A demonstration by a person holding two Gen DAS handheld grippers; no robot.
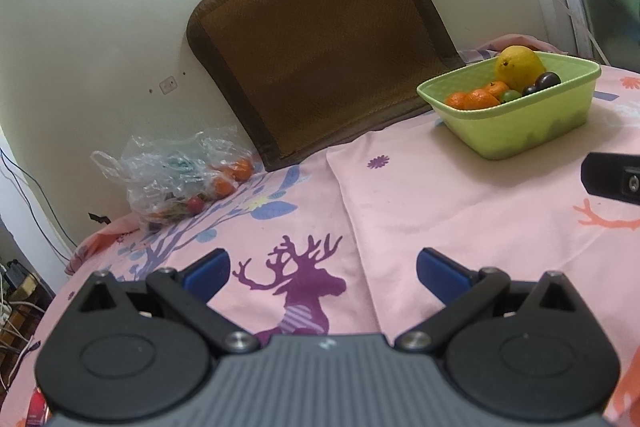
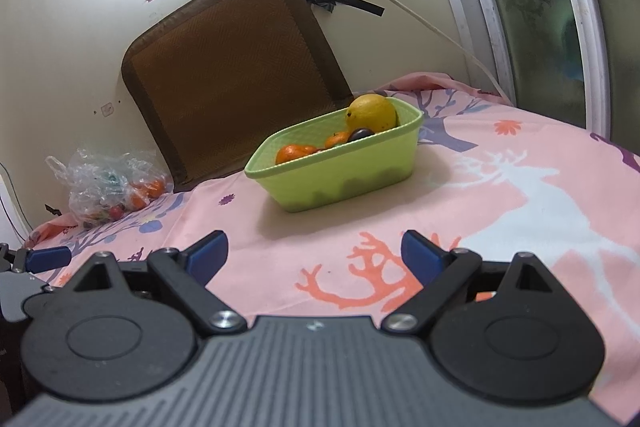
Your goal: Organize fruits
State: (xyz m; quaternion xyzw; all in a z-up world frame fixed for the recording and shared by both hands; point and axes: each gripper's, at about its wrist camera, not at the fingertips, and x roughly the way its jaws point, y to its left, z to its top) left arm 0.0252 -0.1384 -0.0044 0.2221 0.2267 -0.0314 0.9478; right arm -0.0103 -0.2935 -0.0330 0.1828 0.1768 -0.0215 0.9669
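Now both tongs, left (image 1: 323, 269) and right (image 2: 314, 251), gape empty; reach gently left of the basket (image 2: 372, 169) into the crinkly bag (image 2: 108, 187).

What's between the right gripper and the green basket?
Nothing but bare pink printed sheet, per the right wrist view. The right gripper is open and empty, and the green basket sits ahead of it with no object in between.
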